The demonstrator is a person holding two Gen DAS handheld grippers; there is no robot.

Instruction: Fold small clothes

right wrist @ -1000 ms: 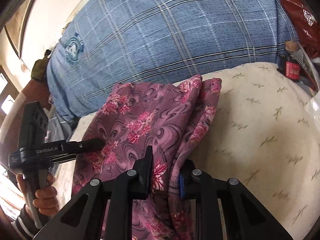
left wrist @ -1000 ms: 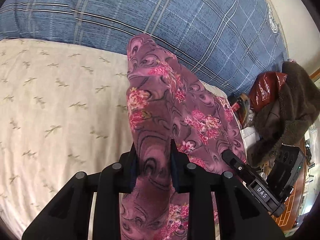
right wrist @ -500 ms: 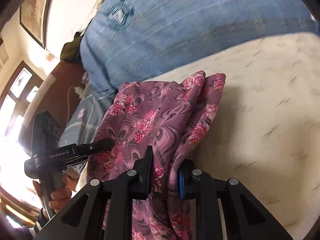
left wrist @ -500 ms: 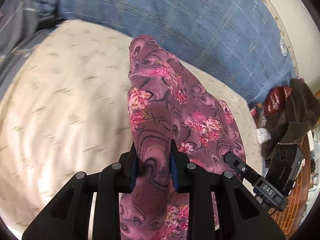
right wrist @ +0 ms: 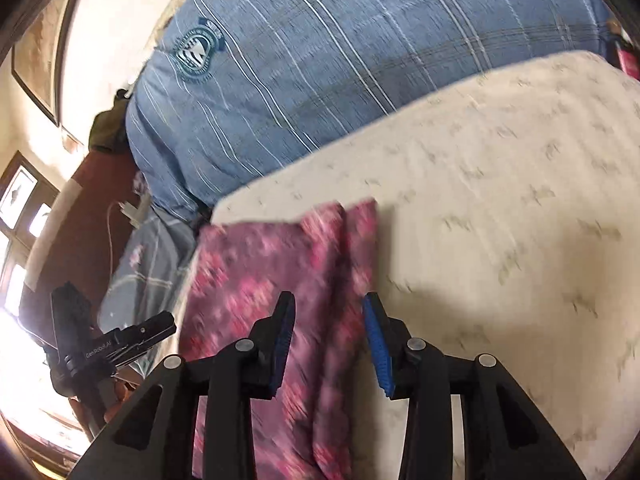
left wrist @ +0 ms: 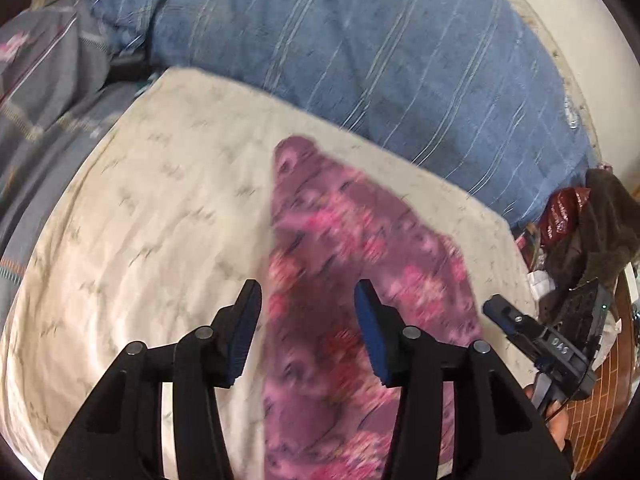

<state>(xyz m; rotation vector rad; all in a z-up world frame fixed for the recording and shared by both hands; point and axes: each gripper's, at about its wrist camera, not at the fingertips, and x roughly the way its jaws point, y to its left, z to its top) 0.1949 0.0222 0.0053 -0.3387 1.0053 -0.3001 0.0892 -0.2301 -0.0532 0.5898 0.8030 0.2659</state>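
Across the lower middle of both wrist views lies the purple floral garment of thin printed fabric, spread long and narrow on the cream bedcover with a faint sprig pattern. We judge it already folded lengthwise at least once: in the right wrist view its far end shows two layered edges side by side, and the strip runs from there down past the bottom of the frame.

Our left gripper has its black jaws with blue pads parted and opening; the cloth passes between them, yet the pads stand clear of it on both sides. Our right gripper is opening too, with the right edge of the garment between its jaws and no pad pressing on it. So we read this as the release after laying the fold down.

What seems left is a crosswise fold or two to bring the long strip into a small packet, then smoothing; motion blur hides any wrinkles, so we cannot tell how tidy the layers are.

Along the top of both frames a blue plaid quilt with a crest badge borders the bedcover, well apart from the garment.
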